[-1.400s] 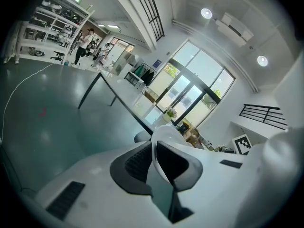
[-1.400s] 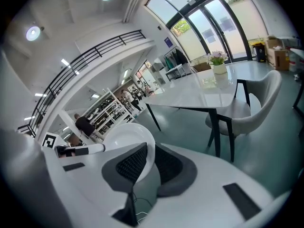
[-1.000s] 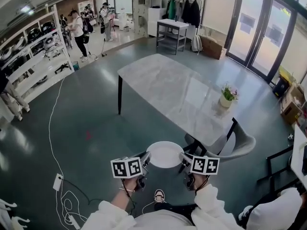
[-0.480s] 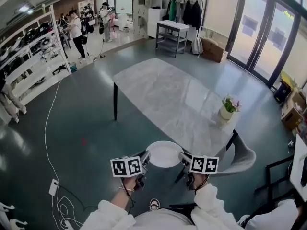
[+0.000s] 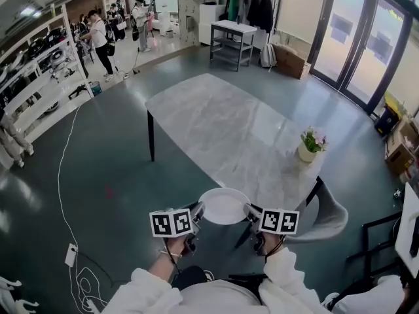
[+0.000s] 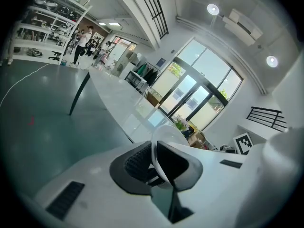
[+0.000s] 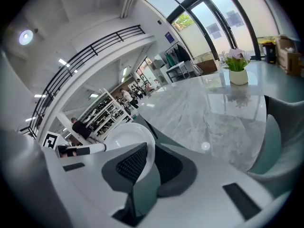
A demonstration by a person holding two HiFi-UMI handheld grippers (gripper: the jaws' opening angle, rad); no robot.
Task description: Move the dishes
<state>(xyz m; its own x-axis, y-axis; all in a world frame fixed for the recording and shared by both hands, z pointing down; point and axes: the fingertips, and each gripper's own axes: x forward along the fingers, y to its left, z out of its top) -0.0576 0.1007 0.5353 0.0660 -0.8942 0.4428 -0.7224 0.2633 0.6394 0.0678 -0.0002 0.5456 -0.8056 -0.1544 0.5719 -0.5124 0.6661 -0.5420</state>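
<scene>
The left gripper [image 5: 198, 213] and right gripper [image 5: 249, 212] each pinched an opposite rim of the round white ceramic plate [image 5: 224, 205] — seemingly to carry it level.

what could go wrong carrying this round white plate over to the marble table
1. The round white plate is held only at its rim, with the left gripper and the right gripper each shut on an opposite edge; if they drift apart, it could drop to the floor.
2. The grey chair at the near end of the marble table could get in the way.
3. The small potted flower near that end could get knocked.
</scene>
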